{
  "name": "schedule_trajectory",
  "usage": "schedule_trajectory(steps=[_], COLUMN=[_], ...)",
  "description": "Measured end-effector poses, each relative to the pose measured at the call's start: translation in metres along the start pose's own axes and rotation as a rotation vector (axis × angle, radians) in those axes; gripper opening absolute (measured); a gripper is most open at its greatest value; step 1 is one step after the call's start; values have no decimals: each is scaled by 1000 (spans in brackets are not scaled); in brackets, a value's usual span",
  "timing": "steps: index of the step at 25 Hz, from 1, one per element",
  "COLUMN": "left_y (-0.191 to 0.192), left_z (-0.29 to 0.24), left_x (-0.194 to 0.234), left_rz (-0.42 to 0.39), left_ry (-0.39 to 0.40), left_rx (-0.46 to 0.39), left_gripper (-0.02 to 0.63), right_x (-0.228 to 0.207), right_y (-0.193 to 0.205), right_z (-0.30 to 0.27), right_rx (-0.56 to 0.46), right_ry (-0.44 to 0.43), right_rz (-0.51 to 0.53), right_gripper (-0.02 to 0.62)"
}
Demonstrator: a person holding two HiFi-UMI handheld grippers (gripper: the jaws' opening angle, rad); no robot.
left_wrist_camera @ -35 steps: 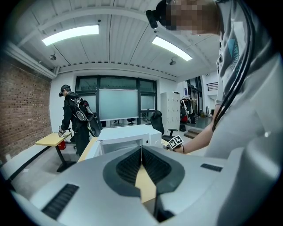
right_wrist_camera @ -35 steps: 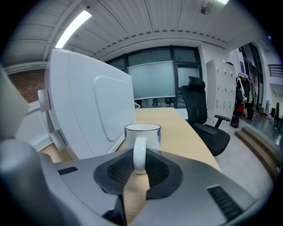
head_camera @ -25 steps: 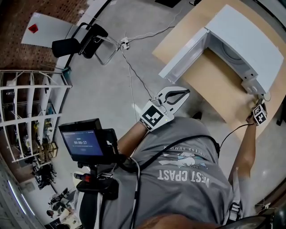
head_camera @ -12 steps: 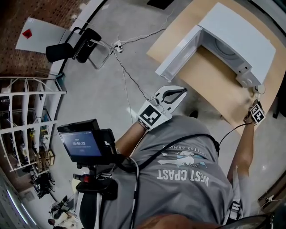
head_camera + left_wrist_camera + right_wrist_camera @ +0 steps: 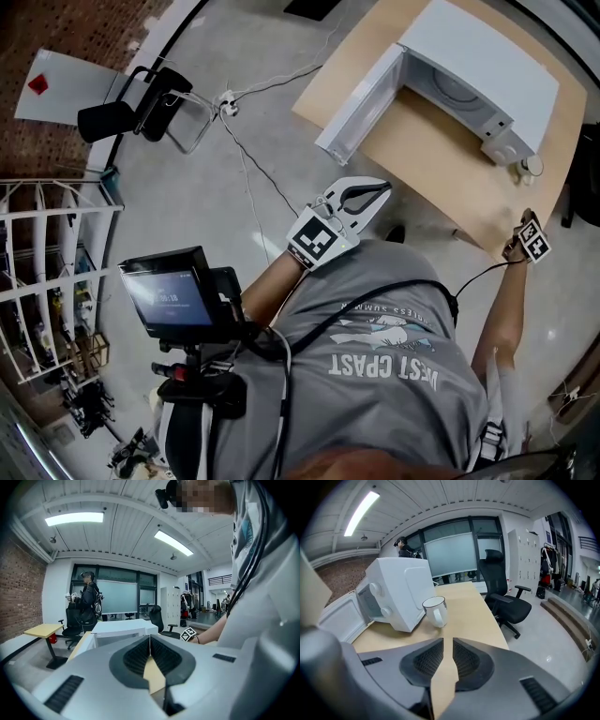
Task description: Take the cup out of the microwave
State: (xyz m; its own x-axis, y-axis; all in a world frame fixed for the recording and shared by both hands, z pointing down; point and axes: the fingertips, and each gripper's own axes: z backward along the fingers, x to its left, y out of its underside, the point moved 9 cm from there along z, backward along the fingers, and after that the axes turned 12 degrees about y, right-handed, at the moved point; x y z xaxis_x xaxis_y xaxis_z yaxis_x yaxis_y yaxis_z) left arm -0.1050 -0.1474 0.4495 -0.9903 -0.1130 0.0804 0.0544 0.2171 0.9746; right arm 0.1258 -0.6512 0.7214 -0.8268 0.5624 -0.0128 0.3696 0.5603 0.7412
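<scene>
Withdrawn from the cup (beside microwave), right hand-held gripper gapes slightly, empty.

Open office or lab space, black swivel chair, white lockers, glass partition, brick wall, ceiling strip lights

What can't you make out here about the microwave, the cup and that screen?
Microwave cavity: in the head view its own top covers it; the right gripper view sees it too side-on.
Cup contents: side-on in the right gripper view, too small in the head view.
Screen text: too small in the head view.
</scene>
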Motion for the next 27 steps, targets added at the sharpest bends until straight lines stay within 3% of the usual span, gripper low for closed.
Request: schedule_trajectory(steps=[8,14,18,23,27], left_y=[17,70,114,206,312], left_z=[23,54,100,186,275], left_x=[-10,-4,7,20,37], left_rz=[-8,13,31,52,208], left_ry=[67,126,162,195,185], left_rx=[5,72,149,358,566], left_gripper=[44,44,44,44,44], right_x=[0,12,38,90,144], right_y=[27,78,130,228,314], right_z=[85,163,217,289,346], right_rx=[-62,-116,-83,41,165], right_ry=[37,77,114,138,145], right_rz=[-52,-85,-84,-125,-179], right_gripper=[67,67,67,67,67])
